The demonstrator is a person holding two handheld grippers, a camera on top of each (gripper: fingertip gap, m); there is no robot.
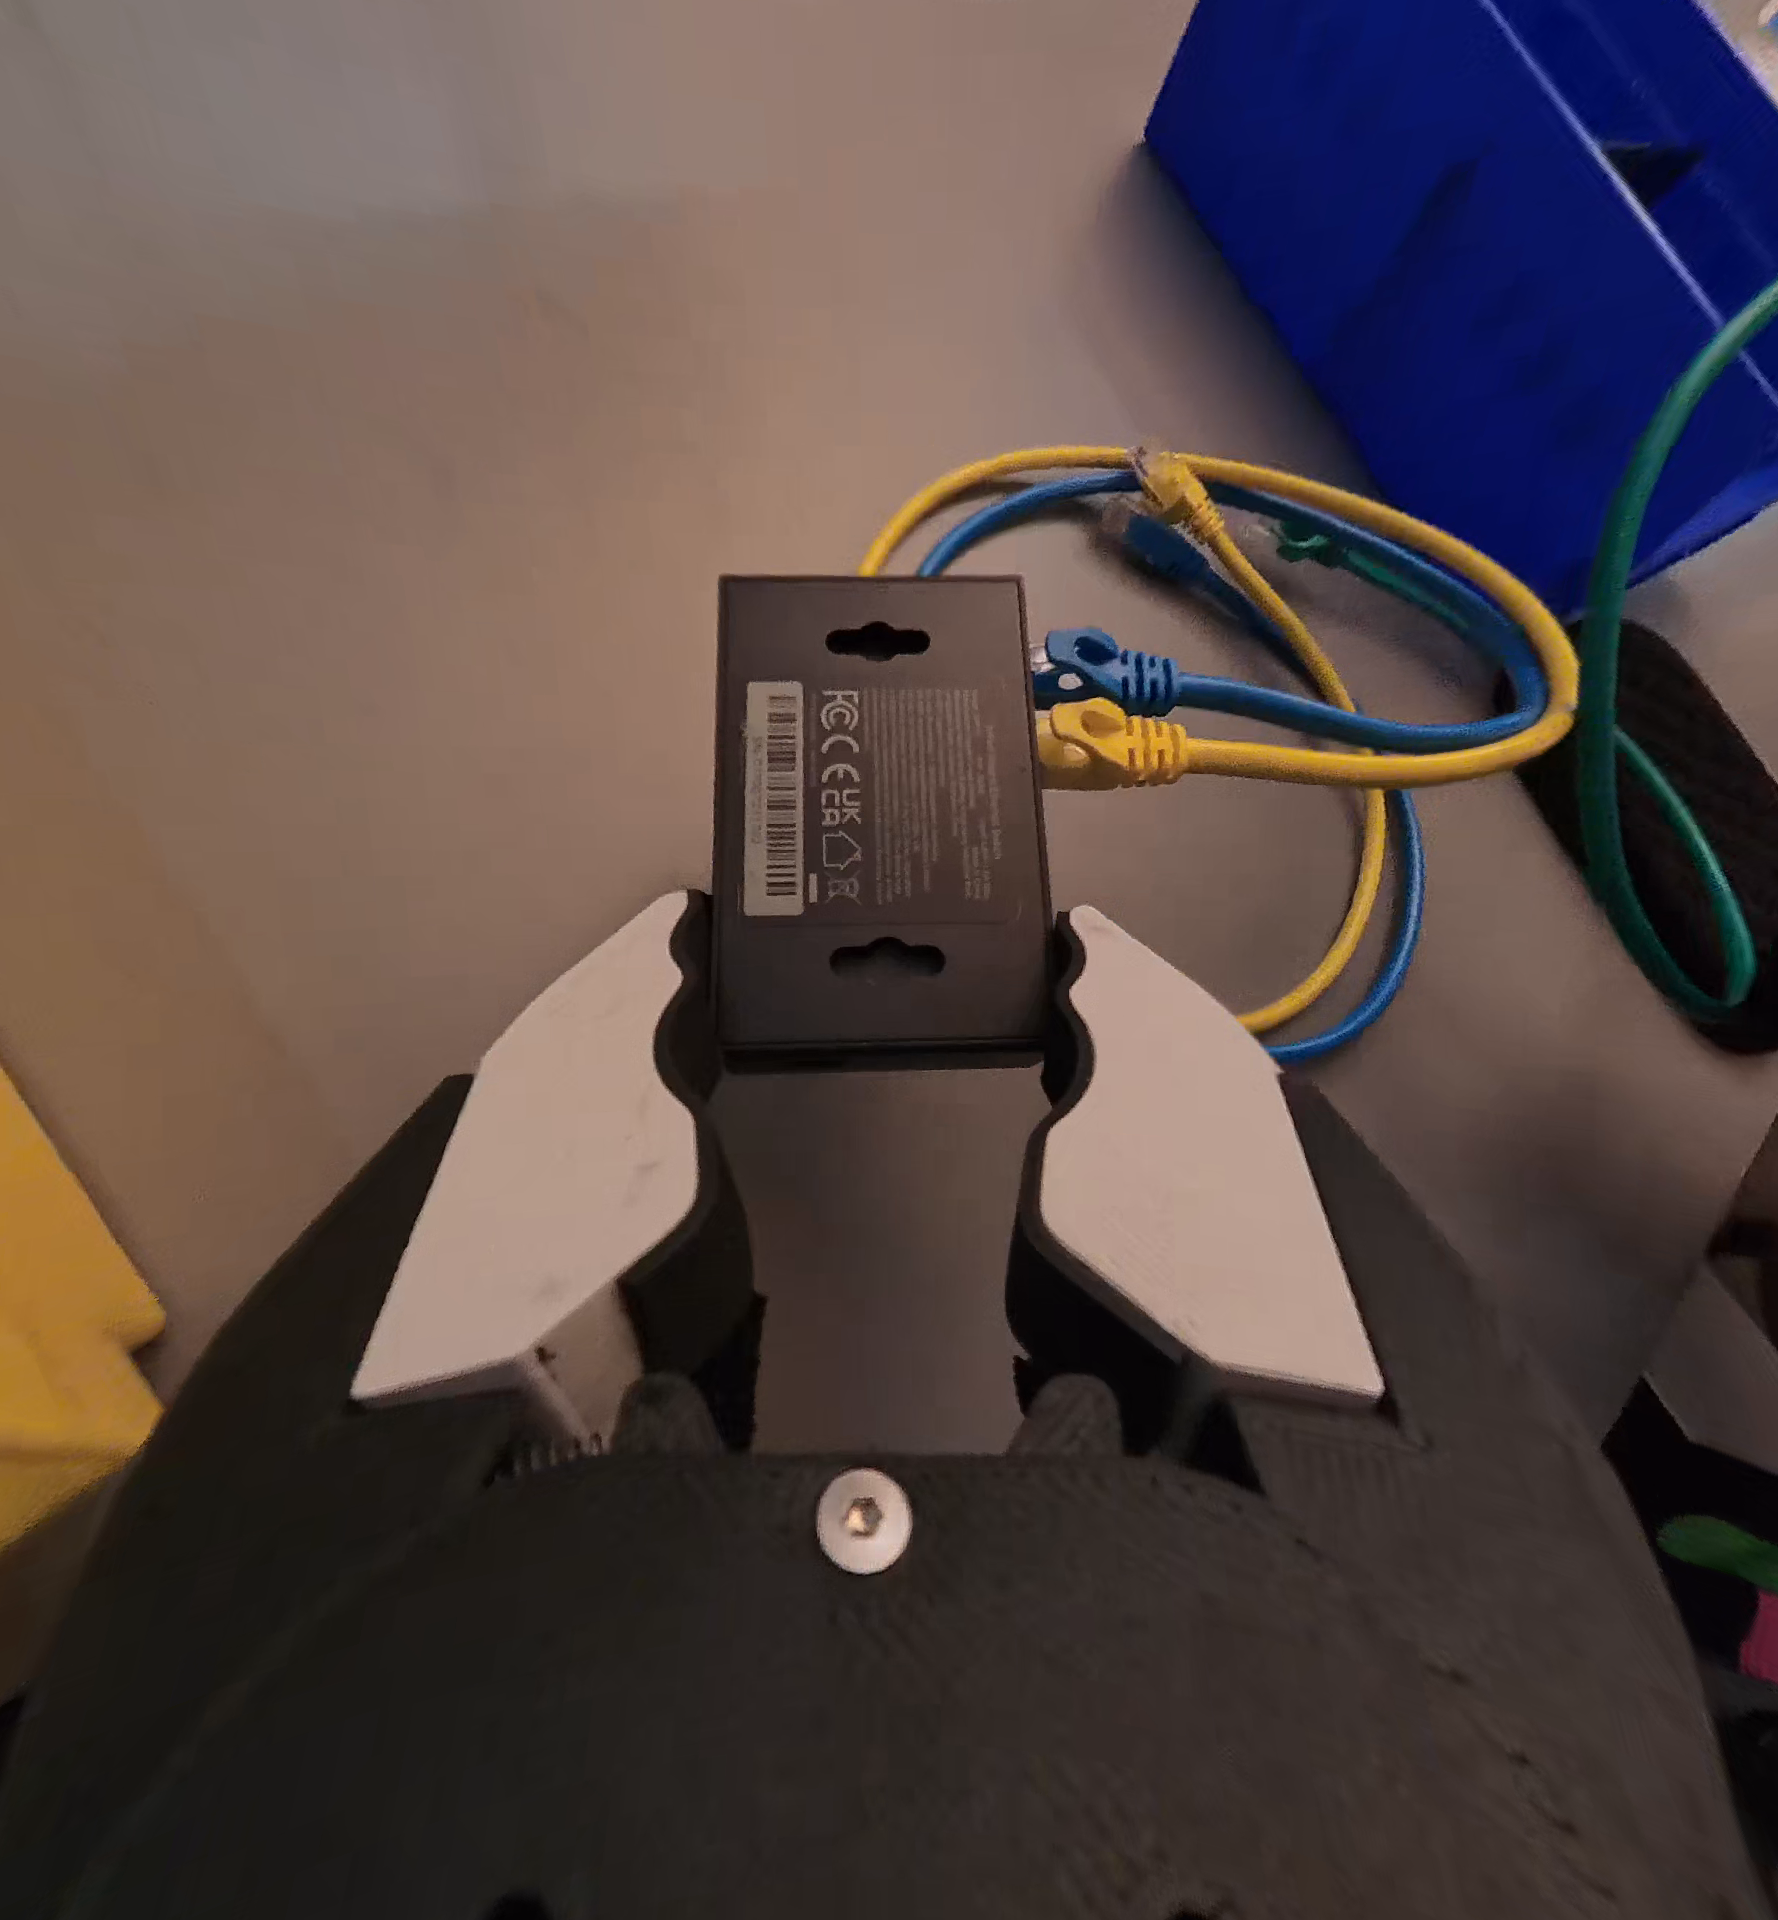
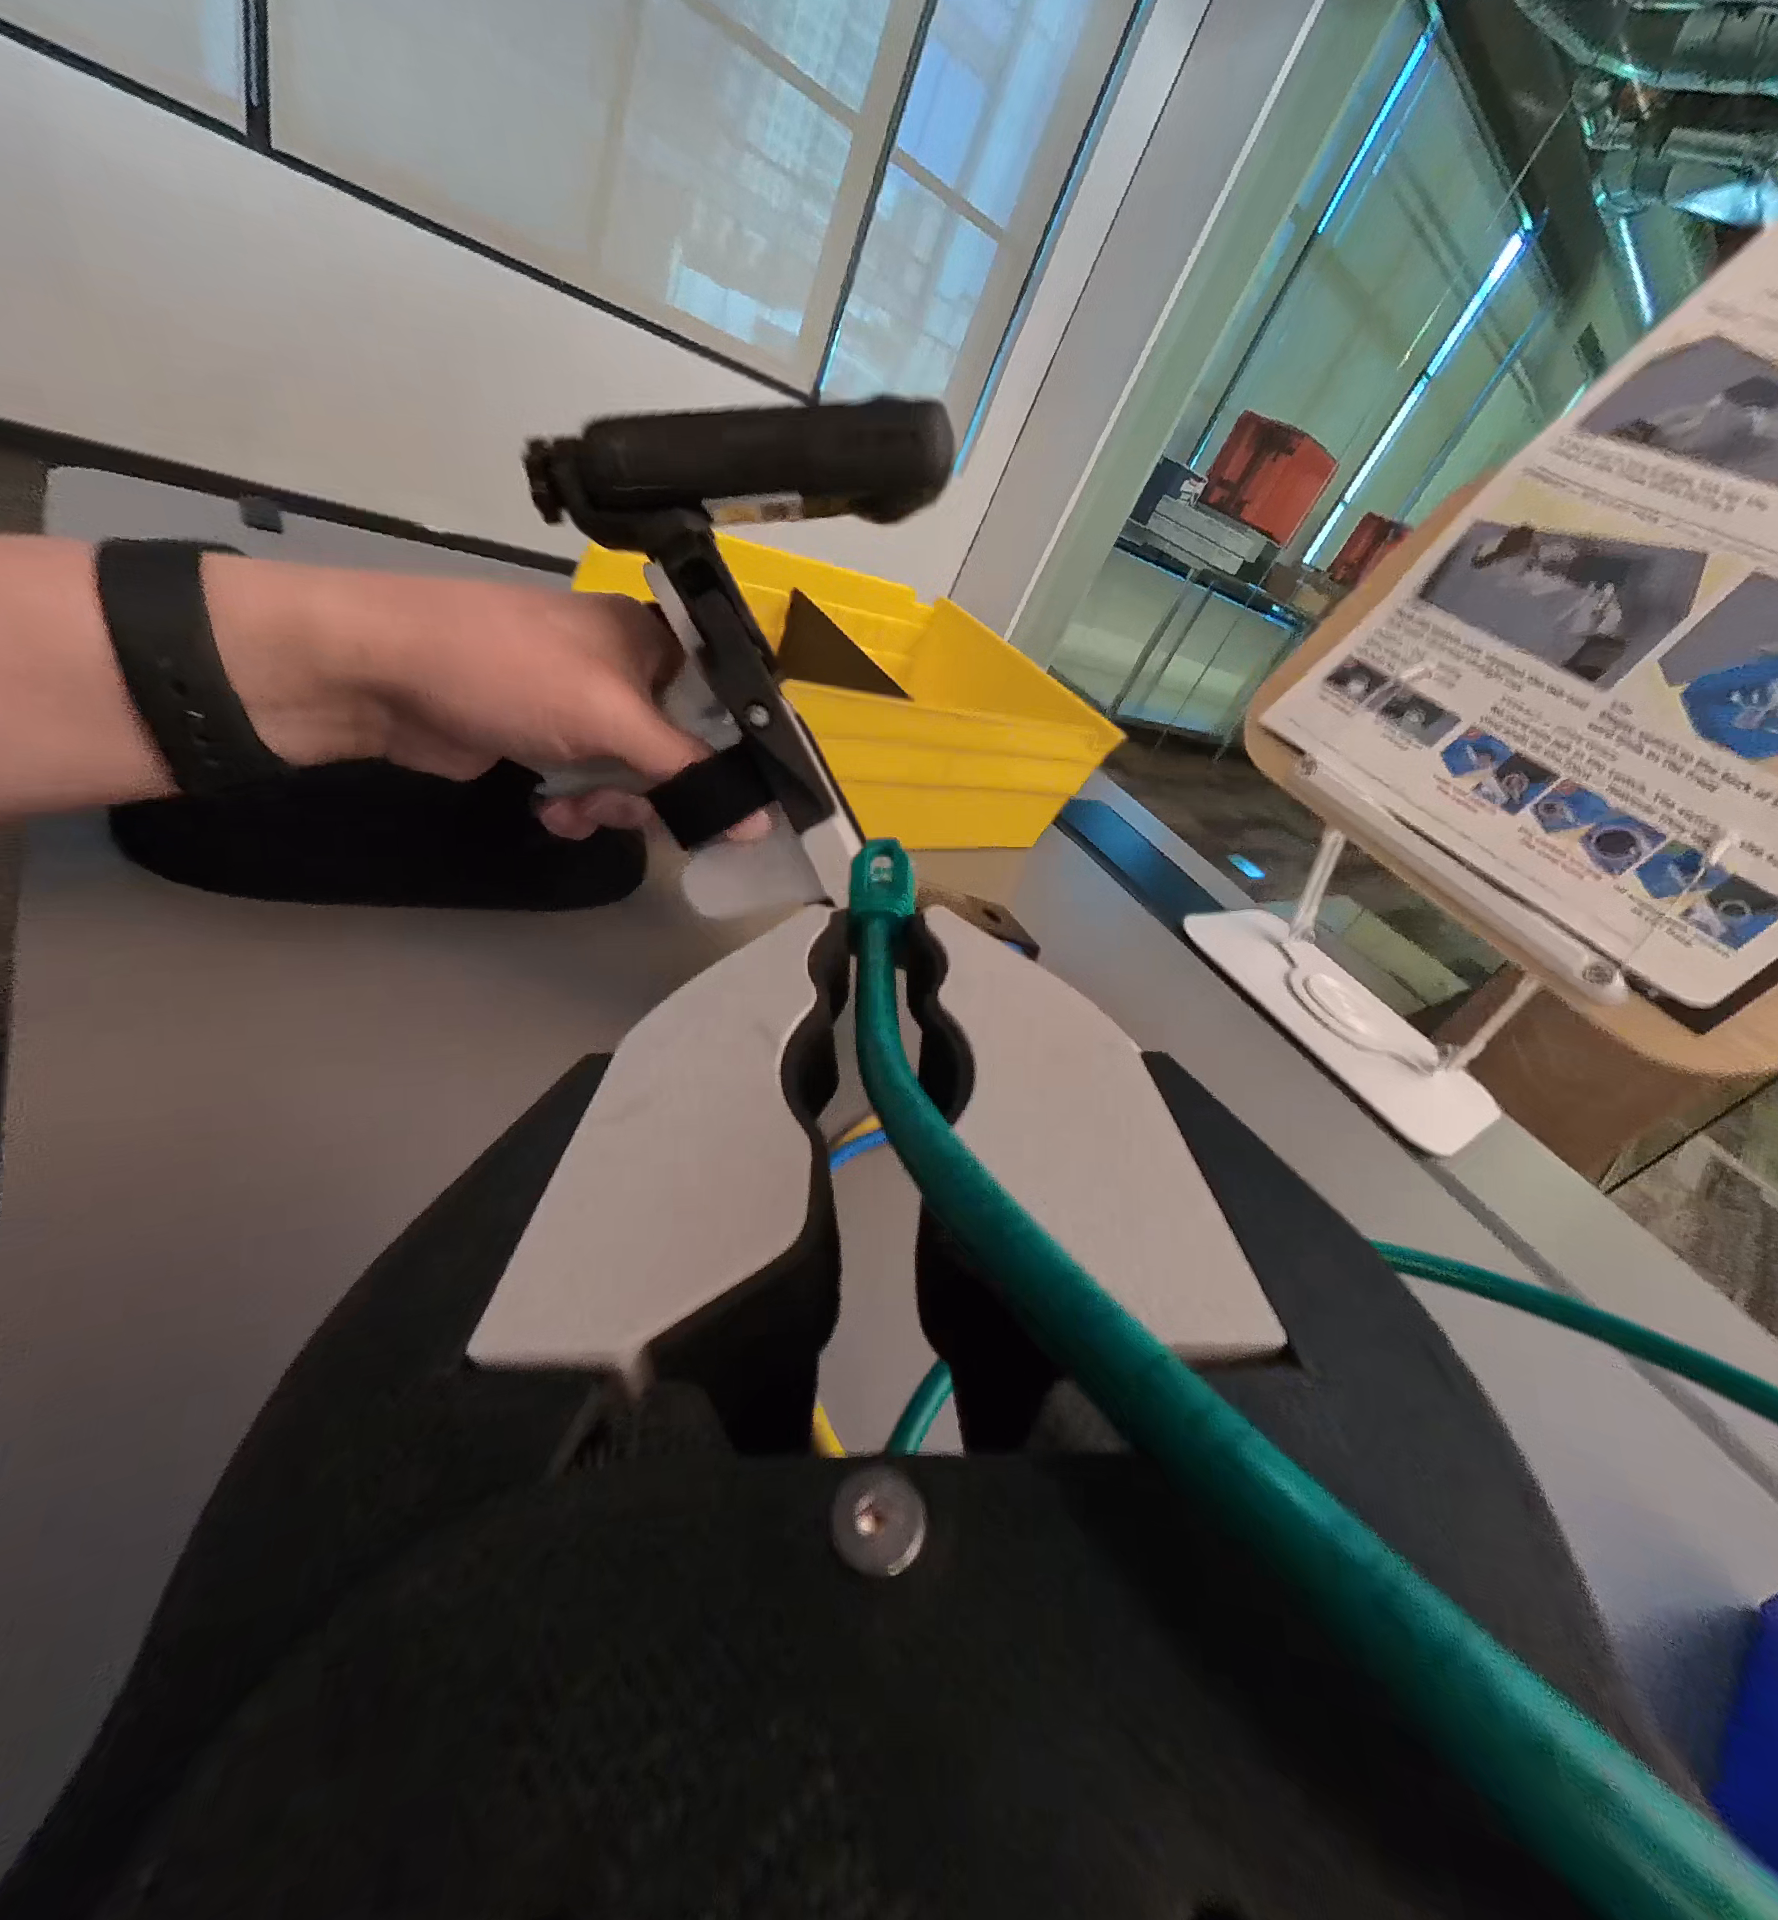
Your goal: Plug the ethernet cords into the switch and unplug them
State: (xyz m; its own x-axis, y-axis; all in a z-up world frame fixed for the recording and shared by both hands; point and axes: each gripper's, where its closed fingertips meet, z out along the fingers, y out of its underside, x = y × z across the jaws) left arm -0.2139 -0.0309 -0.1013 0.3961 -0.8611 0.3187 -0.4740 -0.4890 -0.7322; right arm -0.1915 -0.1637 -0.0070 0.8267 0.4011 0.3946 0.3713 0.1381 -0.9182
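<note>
We hold the switch above the surface in the left gripper, jaws clamped on its sides, blue cord and yellow cord plugged in, while the right gripper pinches the green cord behind its plug; a skewed approach may jam it.

the switch hides its own ports; the green cord leaves the frame's right edge; the blue bin is cropped.
</note>
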